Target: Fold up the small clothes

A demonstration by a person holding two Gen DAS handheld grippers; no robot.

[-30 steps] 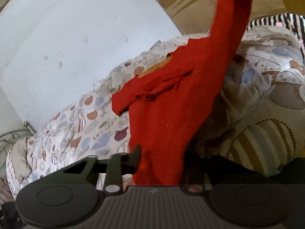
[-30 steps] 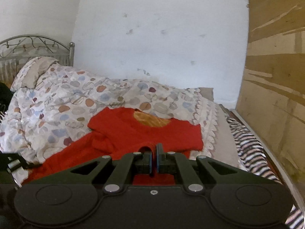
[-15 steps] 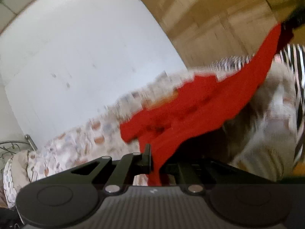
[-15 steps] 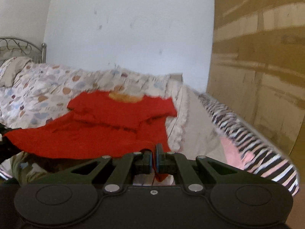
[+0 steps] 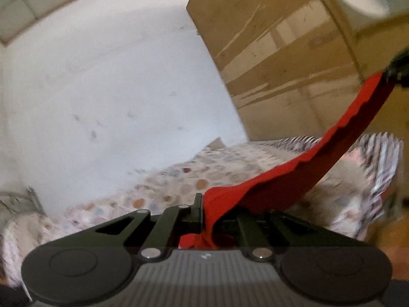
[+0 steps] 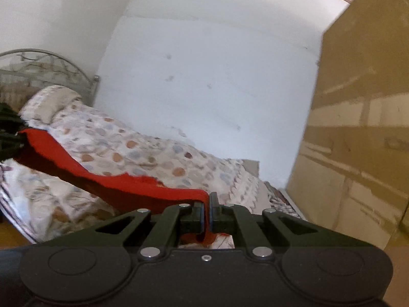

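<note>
A small red garment [image 5: 294, 176] hangs in the air, stretched between my two grippers above the bed. My left gripper [image 5: 204, 212] is shut on one end of it; the cloth runs up and right to my right gripper [image 5: 398, 69], seen at the frame's right edge. In the right wrist view my right gripper [image 6: 206, 209] is shut on the other end of the red garment [image 6: 107, 179], which sags leftward to my left gripper [image 6: 10, 133] at the left edge. Only the garment's edge shows.
A bed with a spotted quilt [image 6: 127, 151] lies below, with a metal headboard [image 6: 43, 61] and pillow [image 6: 51, 99] at the left. A striped sheet [image 5: 383, 158] is at its right end. A white wall [image 6: 204, 89] stands behind, a brown wooden wardrobe [image 6: 358, 128] at the right.
Both grippers have risen and moved apart with the red garment. It has left the quilt and now hangs taut and edge-on between them.
</note>
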